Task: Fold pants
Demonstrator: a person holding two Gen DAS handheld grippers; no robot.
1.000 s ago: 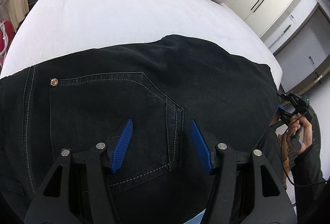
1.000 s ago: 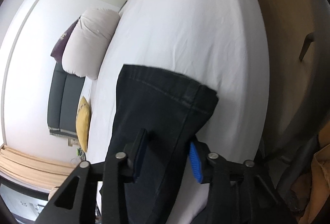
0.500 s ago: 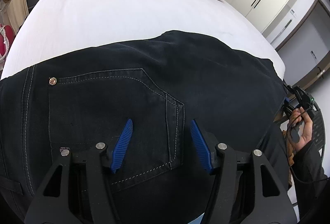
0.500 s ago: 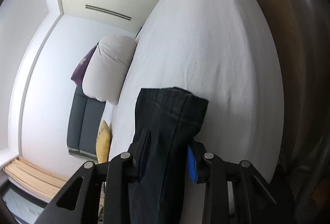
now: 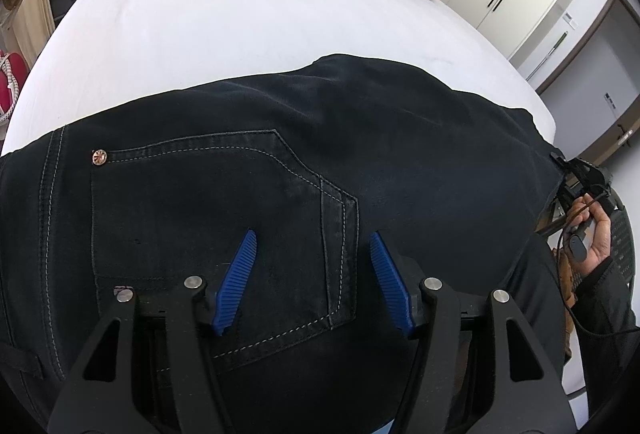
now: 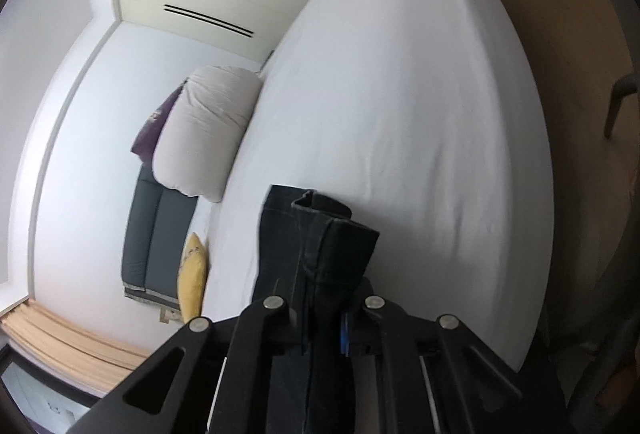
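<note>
We see the black pants (image 5: pixel 280 162) lying across the near end of the white bed (image 5: pixel 240 18), back pocket up. Our left tongs (image 5: pixel 312 270) hover spread apart over that pocket, gripping nothing. Our right tongs (image 6: pixel 320 326) are clamped on the bunched pant-leg hem (image 6: pixel 320 234), lifted above the sheet

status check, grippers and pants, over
Left gripper open over back pocket. Right gripper shut on pants hem. Nothing in the way.
</note>
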